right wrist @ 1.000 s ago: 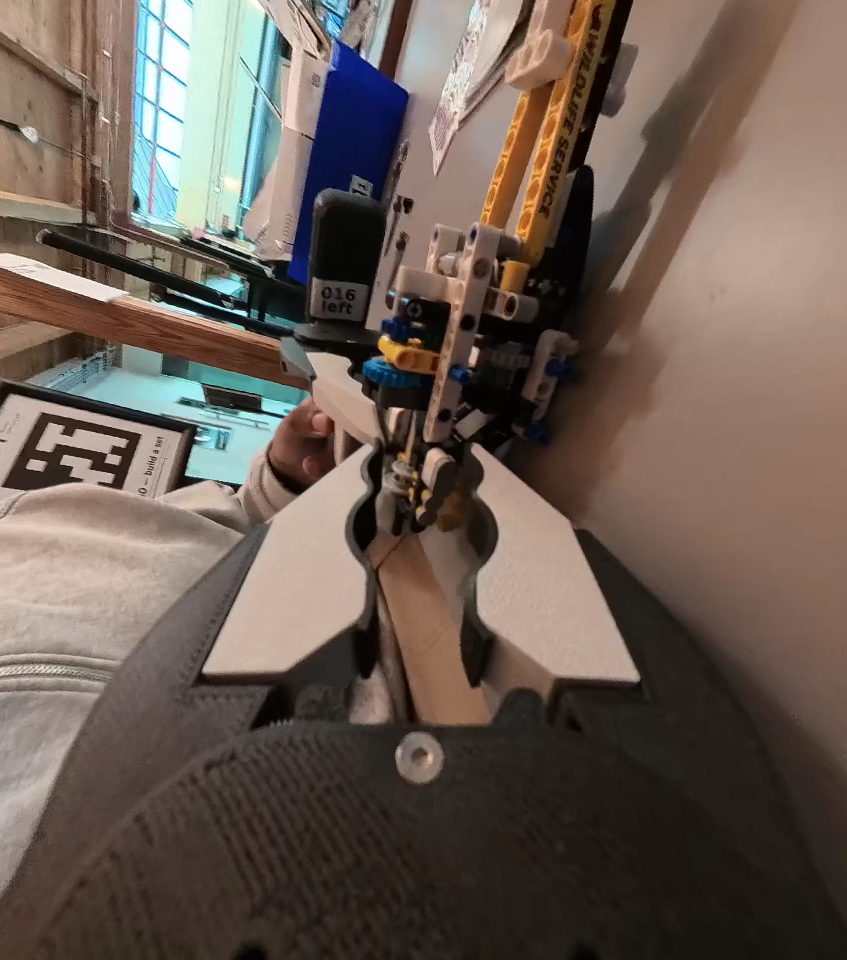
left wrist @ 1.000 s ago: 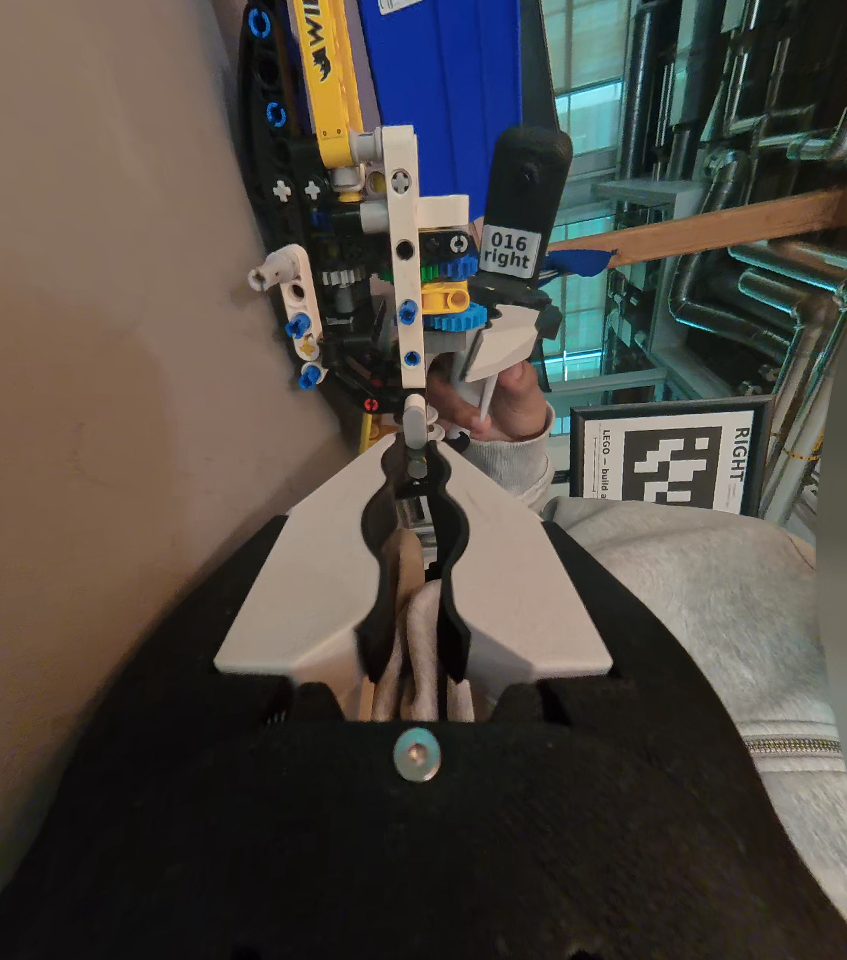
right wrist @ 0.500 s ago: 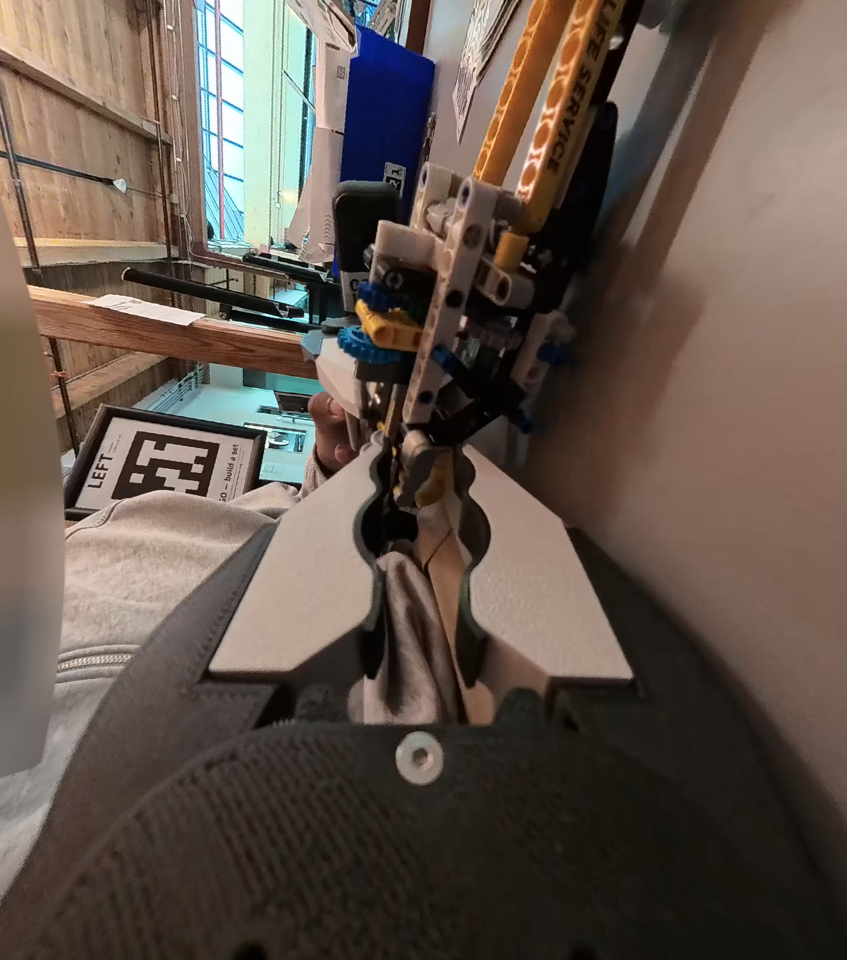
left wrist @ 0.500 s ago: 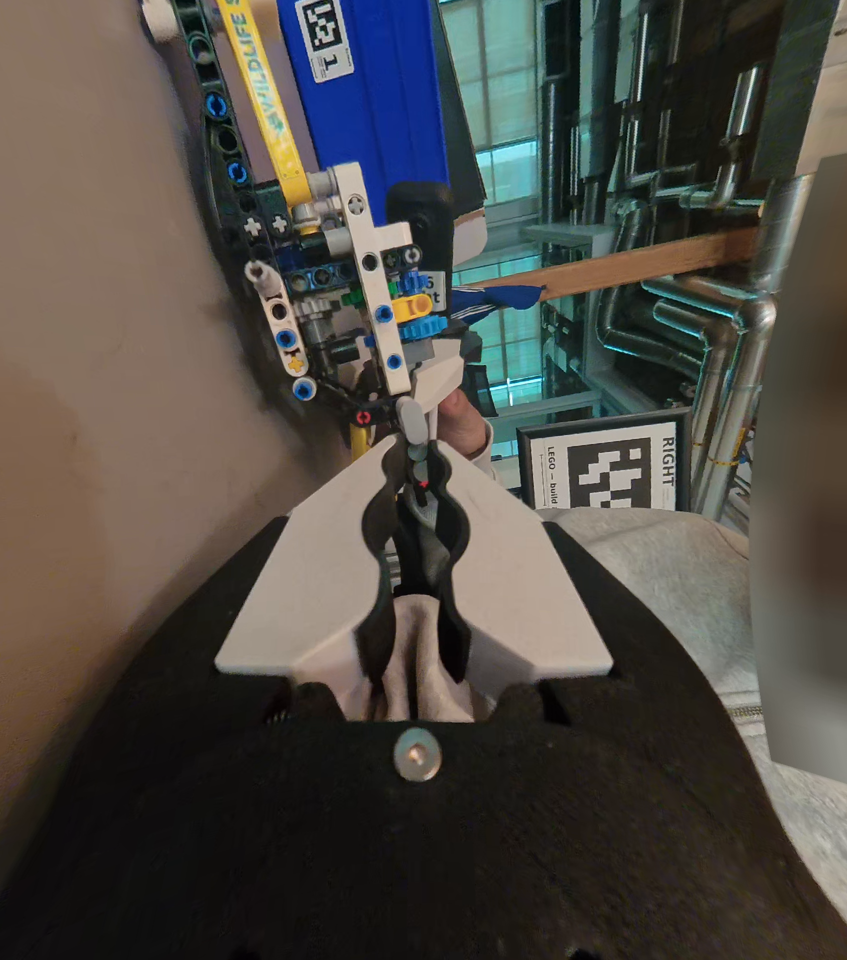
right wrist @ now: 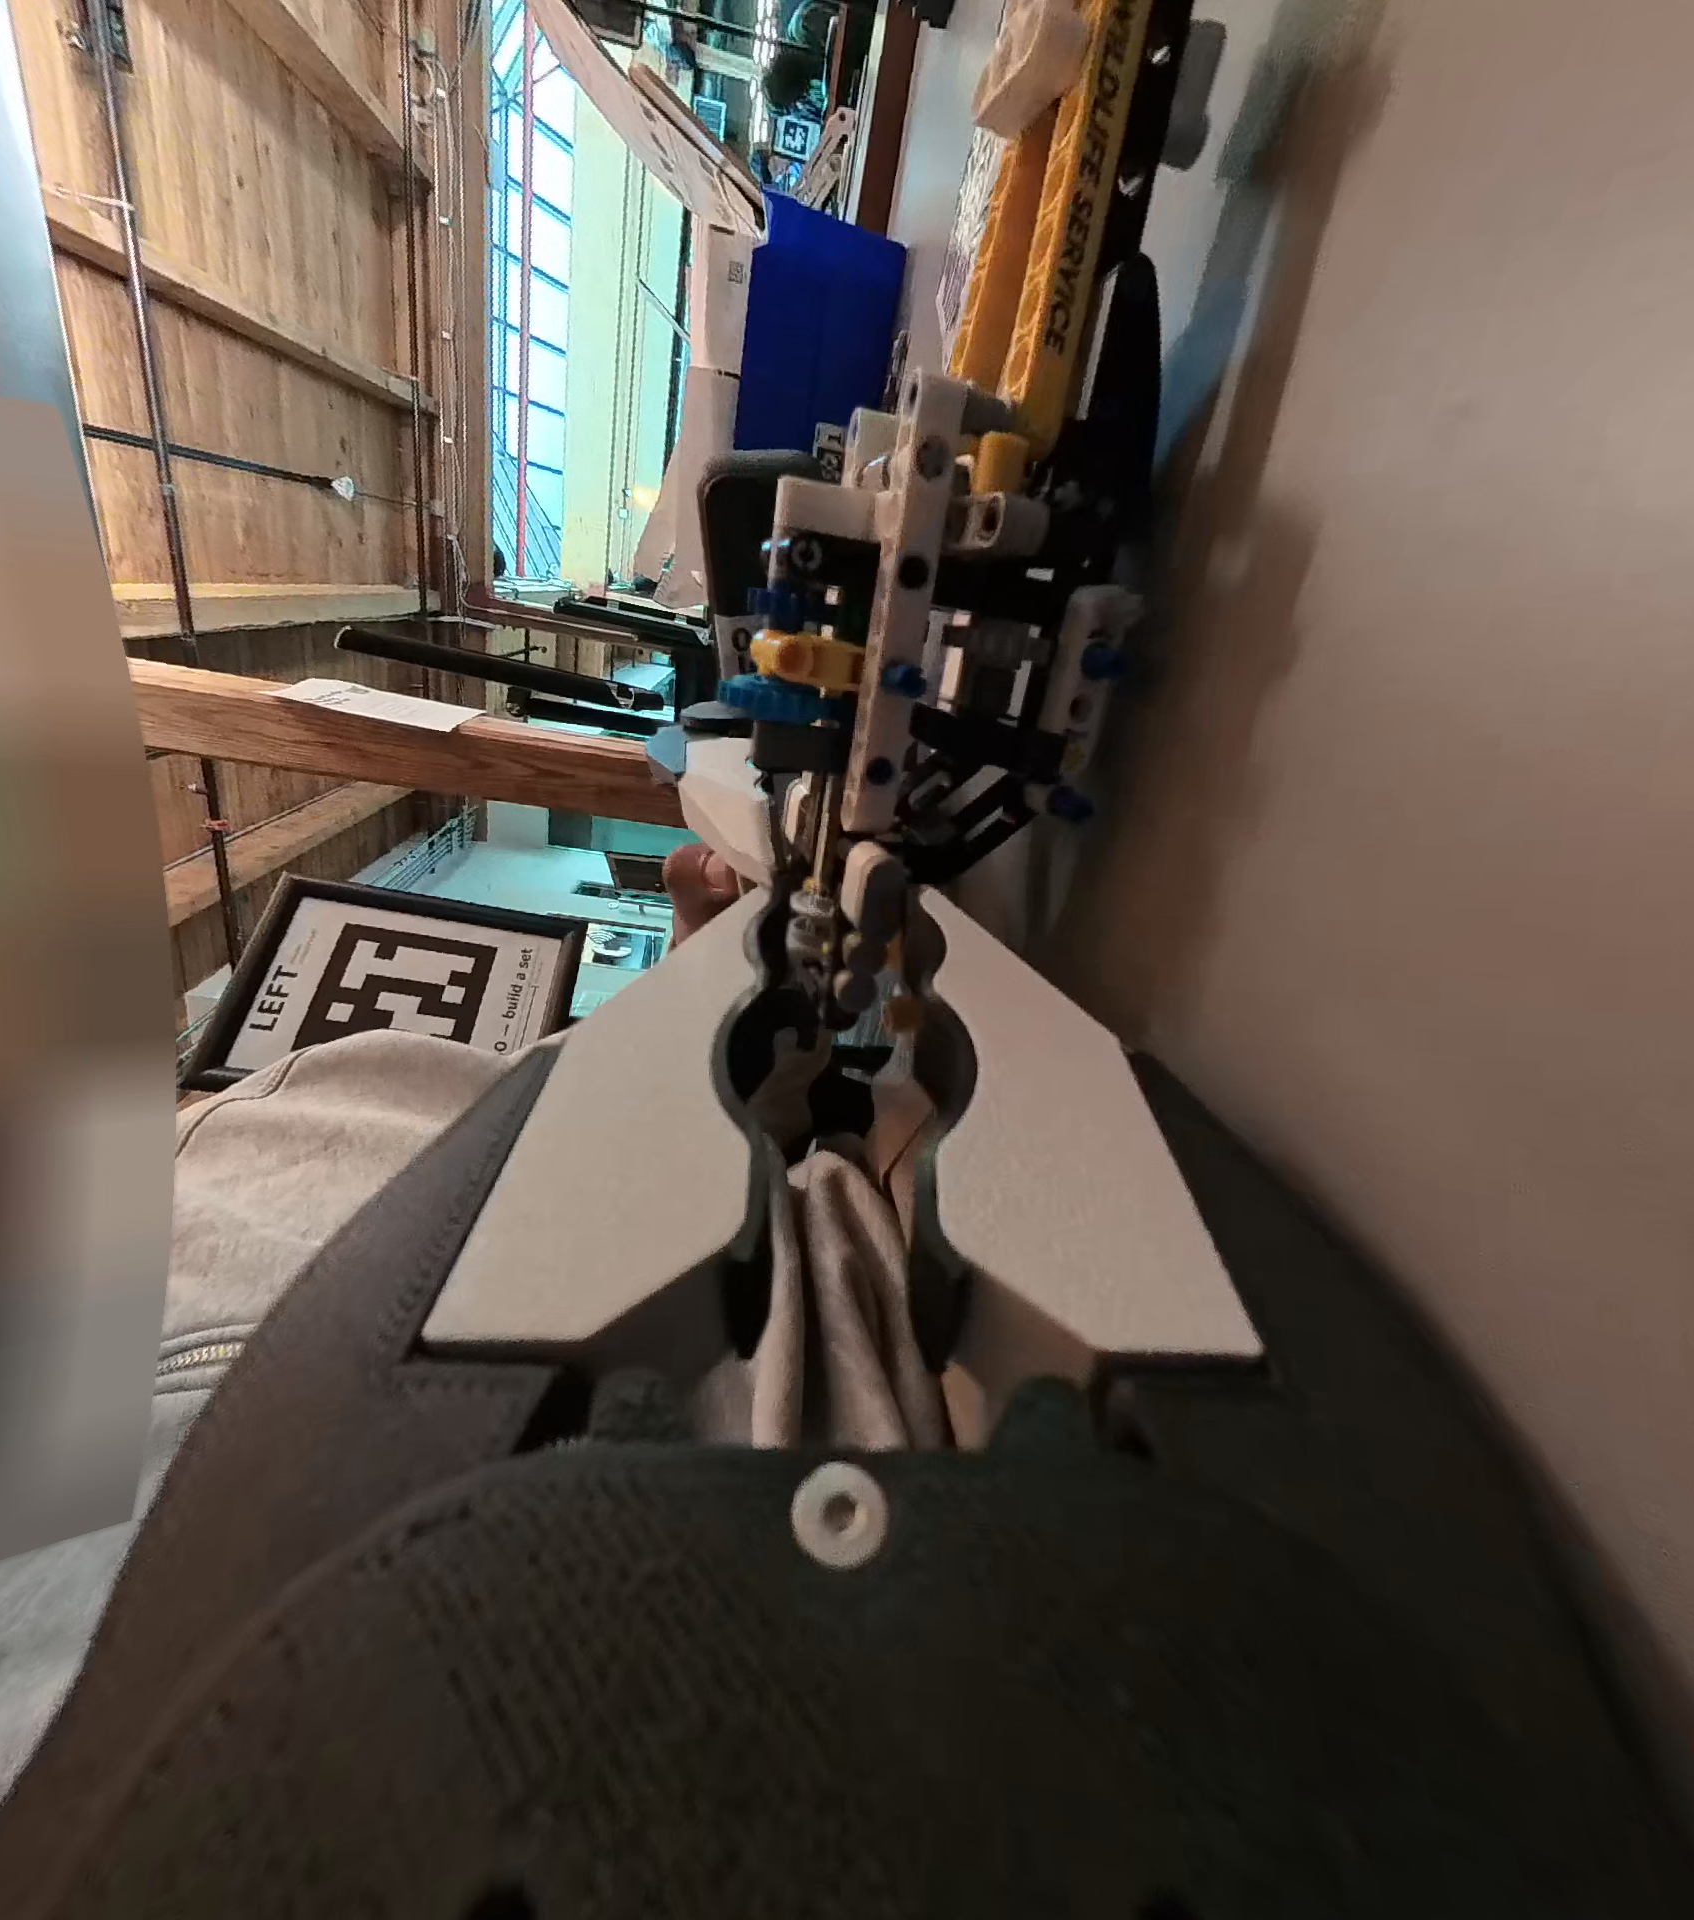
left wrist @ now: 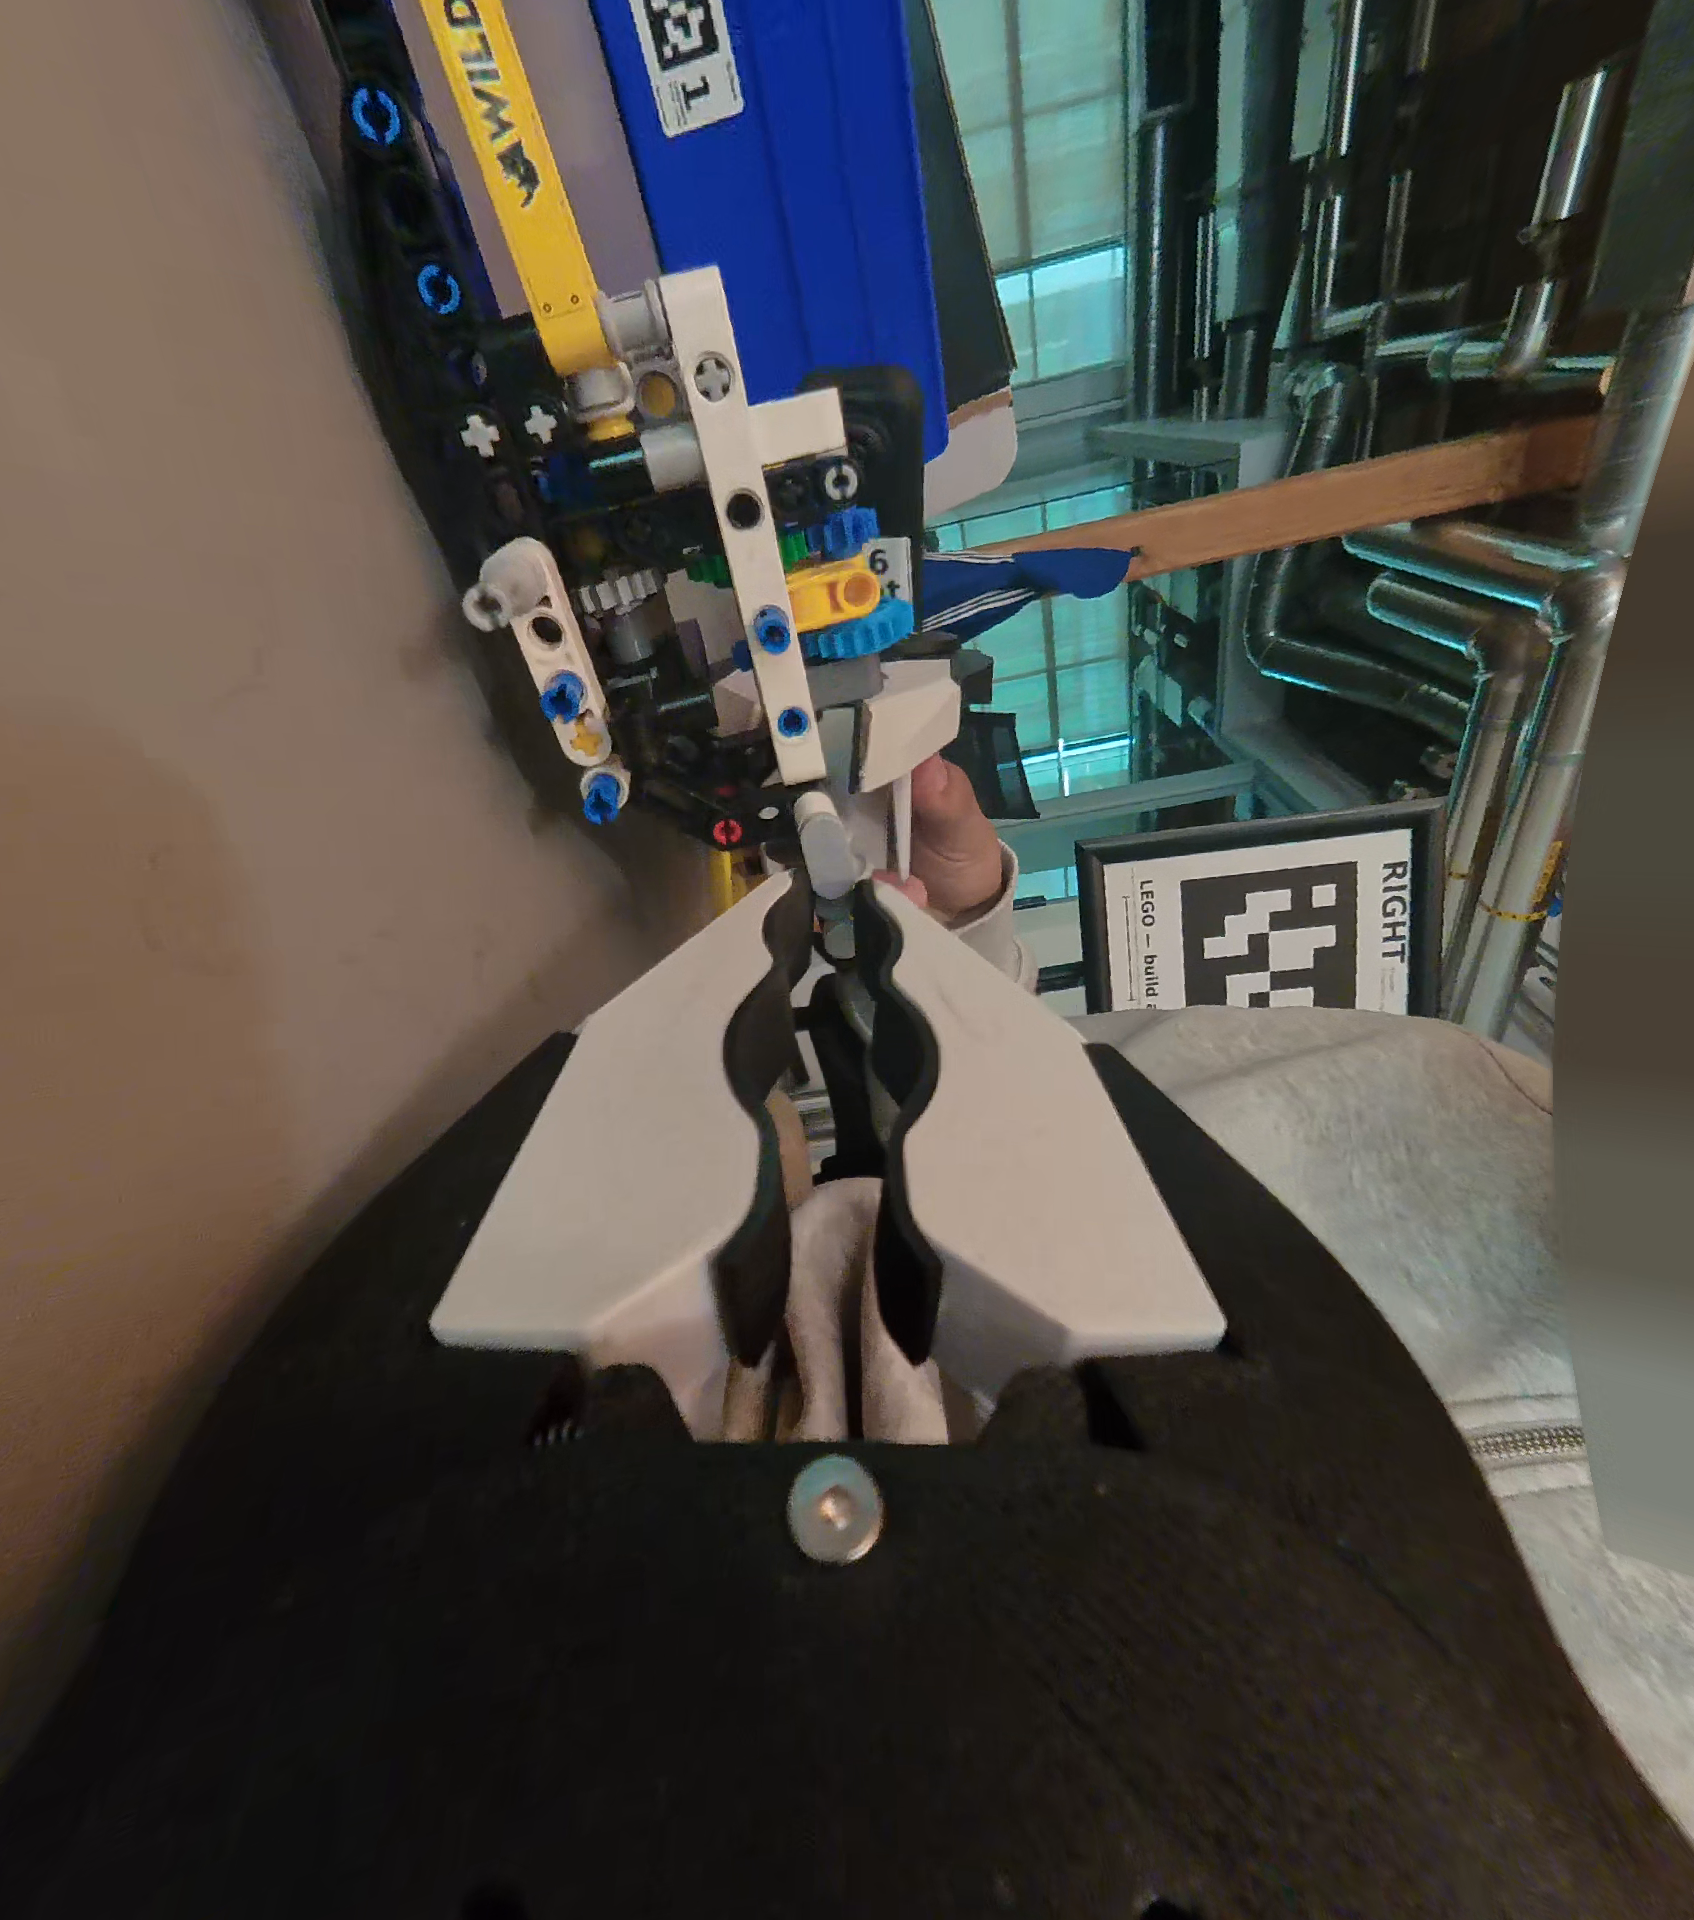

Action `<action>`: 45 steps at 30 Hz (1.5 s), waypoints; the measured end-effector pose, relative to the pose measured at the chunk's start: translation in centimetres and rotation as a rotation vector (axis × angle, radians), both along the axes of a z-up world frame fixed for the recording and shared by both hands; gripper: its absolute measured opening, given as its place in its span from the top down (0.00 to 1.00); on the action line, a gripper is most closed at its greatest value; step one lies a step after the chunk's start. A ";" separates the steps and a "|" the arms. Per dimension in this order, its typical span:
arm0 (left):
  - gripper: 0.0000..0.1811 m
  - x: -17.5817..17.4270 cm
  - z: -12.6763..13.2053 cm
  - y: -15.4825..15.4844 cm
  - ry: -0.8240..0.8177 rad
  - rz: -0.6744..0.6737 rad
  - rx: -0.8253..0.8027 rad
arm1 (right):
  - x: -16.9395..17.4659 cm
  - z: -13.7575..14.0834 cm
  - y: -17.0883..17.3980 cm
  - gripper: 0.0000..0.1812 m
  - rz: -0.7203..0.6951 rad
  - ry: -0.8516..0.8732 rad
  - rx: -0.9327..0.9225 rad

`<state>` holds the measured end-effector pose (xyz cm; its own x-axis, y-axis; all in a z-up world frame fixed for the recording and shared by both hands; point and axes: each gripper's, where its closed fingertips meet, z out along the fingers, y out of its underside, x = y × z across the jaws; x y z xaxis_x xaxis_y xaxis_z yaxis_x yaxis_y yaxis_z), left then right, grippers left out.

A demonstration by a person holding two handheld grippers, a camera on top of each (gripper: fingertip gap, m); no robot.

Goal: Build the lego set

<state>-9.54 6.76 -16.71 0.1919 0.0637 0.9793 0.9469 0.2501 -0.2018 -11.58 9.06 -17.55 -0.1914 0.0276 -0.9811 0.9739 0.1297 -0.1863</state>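
The lego model (left wrist: 749, 540) is a black frame with a white beam, a long yellow beam, and blue pins and gears. It is held in the air close to the beige table (left wrist: 95, 727). My left gripper (left wrist: 832, 904) is shut on a small grey piece at the model's near end. In the right wrist view the model (right wrist: 900, 623) shows from its other side. My right gripper (right wrist: 843, 925) is shut on the grey and white connectors at that same end. The right gripper's white finger (left wrist: 910, 727) shows behind the model, with a hand (left wrist: 957, 831) beside it.
A blue bin (left wrist: 791, 208) stands behind the model and also shows in the right wrist view (right wrist: 812, 343). Framed black-and-white marker signs (left wrist: 1258, 914) (right wrist: 386, 987) stand nearby. A person's grey sweatshirt (left wrist: 1290, 1143) lies below. A wooden rail (right wrist: 386, 727) crosses behind. The grippers' ends are close to 4 centimetres from one another.
Both grippers stay shut on the model. The held model has swung and tilted: it drew away half a second ago and is now nearer and larger again in both views.
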 end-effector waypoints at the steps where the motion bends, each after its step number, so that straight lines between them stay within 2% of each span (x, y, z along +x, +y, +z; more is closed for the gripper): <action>1: 0.98 0.1 -0.1 0.1 0.002 -0.003 -0.007 | 0.1 0.0 -0.1 0.88 0.007 -0.001 0.003; 5: 0.98 0.1 -0.1 0.1 0.002 -0.007 -0.011 | 0.5 0.1 -0.3 0.86 0.026 -0.019 -0.008; 14: 0.97 0.2 0.0 0.1 0.000 -0.015 0.003 | 0.2 0.2 -1.0 0.96 0.000 -0.050 -0.043; 19: 0.97 0.1 -0.1 0.1 0.004 -0.004 -0.013 | 0.1 0.5 -0.9 0.97 -0.005 -0.060 -0.070; 45: 0.97 -0.1 0.0 0.0 -0.006 0.002 -0.003 | 0.1 0.6 -0.8 0.97 0.002 -0.061 -0.083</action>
<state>-9.60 6.78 -16.75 0.1861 0.0675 0.9802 0.9475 0.2515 -0.1972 -11.51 8.23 -16.96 -0.1312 -0.0548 -0.9898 0.9836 0.1177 -0.1369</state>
